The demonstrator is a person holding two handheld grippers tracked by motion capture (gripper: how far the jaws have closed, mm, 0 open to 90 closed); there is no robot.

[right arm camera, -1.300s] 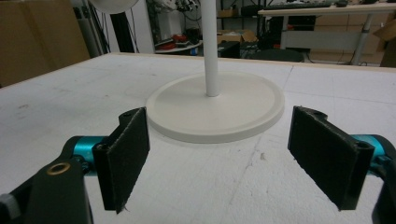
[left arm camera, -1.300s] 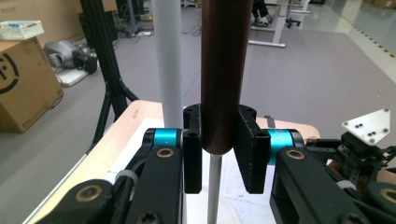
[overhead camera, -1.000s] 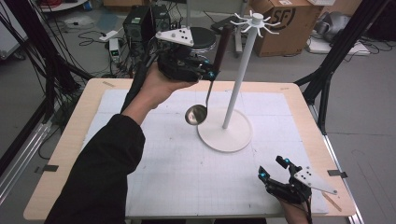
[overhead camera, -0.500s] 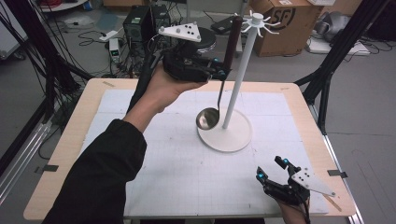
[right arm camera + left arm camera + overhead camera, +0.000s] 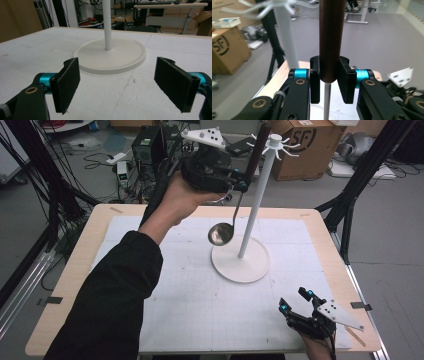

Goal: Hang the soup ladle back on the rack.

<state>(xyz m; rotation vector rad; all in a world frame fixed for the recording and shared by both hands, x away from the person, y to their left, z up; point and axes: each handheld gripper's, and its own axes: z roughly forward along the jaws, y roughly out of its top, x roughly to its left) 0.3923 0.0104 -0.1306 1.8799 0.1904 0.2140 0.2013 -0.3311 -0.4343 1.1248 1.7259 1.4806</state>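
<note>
Ladle (image 5: 223,233) now higher, perhaps nearer the stand (image 5: 256,205), handle pinched in left hand-held gripper (image 5: 239,184).

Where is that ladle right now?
In the high view the ladle hangs in the air, held by its dark handle in the left gripper, with its bowl above the table just left of the white stand.

Behind the table (image 5: 75,270) a cardboard box (image 5: 310,145) sits on the grey floor (image 5: 390,220), beside a black computer case (image 5: 147,145). Cables (image 5: 95,160) sprawl around a white power strip (image 5: 121,169). Black tripod legs (image 5: 350,205) stand at right.
</note>
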